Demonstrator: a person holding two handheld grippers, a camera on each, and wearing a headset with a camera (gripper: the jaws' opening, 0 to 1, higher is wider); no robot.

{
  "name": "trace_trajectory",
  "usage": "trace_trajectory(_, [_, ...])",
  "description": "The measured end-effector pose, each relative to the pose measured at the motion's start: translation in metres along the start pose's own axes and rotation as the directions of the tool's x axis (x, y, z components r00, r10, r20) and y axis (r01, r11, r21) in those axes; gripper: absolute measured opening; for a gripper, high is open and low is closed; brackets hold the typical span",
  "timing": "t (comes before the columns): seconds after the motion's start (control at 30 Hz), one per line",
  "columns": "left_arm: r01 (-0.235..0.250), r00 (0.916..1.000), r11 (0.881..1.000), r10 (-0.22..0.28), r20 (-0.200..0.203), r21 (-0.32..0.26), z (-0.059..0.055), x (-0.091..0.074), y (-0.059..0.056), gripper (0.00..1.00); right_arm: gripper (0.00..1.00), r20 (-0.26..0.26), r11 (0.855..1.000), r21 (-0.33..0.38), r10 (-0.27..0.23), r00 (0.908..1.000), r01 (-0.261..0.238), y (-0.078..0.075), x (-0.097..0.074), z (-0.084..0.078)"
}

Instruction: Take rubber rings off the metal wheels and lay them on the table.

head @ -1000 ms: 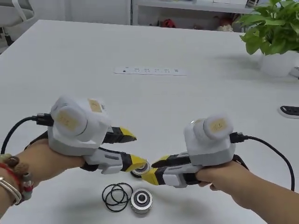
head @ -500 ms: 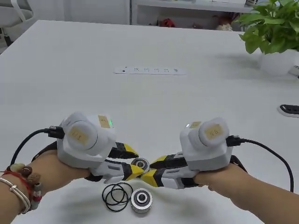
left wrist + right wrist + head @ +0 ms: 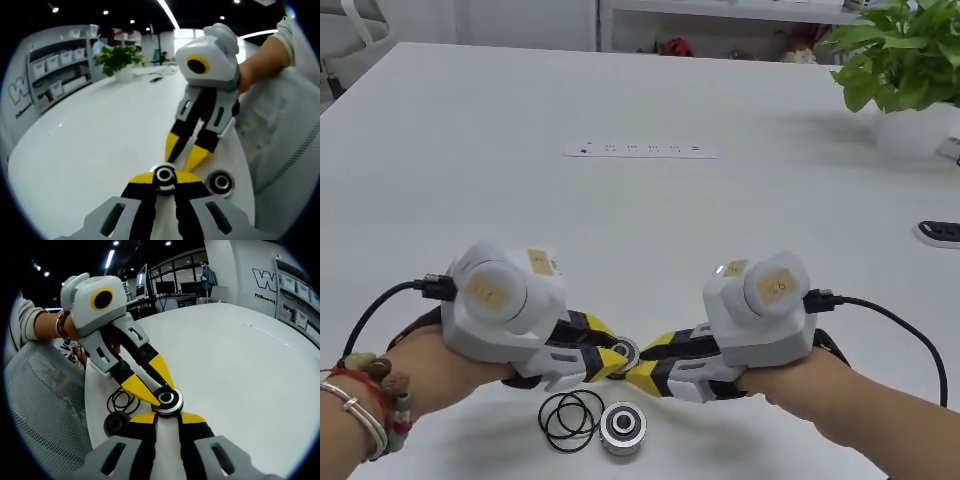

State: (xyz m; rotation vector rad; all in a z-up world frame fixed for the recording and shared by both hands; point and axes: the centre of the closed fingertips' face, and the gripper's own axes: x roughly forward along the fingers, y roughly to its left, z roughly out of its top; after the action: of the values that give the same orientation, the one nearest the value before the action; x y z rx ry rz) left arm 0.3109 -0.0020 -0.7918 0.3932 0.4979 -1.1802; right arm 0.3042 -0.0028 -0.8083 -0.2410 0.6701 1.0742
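A broad white tabletop (image 3: 650, 230) runs out before us, with office shelving beyond its far edge. Close to the near edge, a small silver metal wheel (image 3: 624, 351) sits between the two claws; we cannot tell whether it rests on the surface. The left claw (image 3: 611, 356) is closed narrow on it, its yellow tips pressing either side of the wheel in the left gripper view. The right claw (image 3: 642, 364) meets it from the opposite side, jaws also drawn narrow with their tips against the wheel's rim. Nearer to us on the tabletop lies a cluster of loose black rubber rings (image 3: 570, 417), and just beside it a second metal wheel with a dark rim (image 3: 622, 426). Well apart, towards the far edge, lies a white power strip (image 3: 640, 151). A green potted plant (image 3: 900, 70) stands at the far right corner.
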Motion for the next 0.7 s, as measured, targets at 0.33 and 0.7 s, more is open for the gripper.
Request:
trace_trajectory(0.33, [-0.001,0.9999,1.0,0.001,0.011,-0.008,-0.0002,0.0,0.0003,0.14,0.11,-0.007,1.0,0.02,0.001,1.0,-0.001,0.0002,-0.0004,-0.0011])
trace_trajectory(0.7, [0.004,0.9999,1.0,-0.004,0.012,-0.017,-0.0001,0.0009,-0.0007,0.14,0.22,0.036,1.0,0.006,-0.007,0.9993,0.006,0.0015,0.004,0.0052])
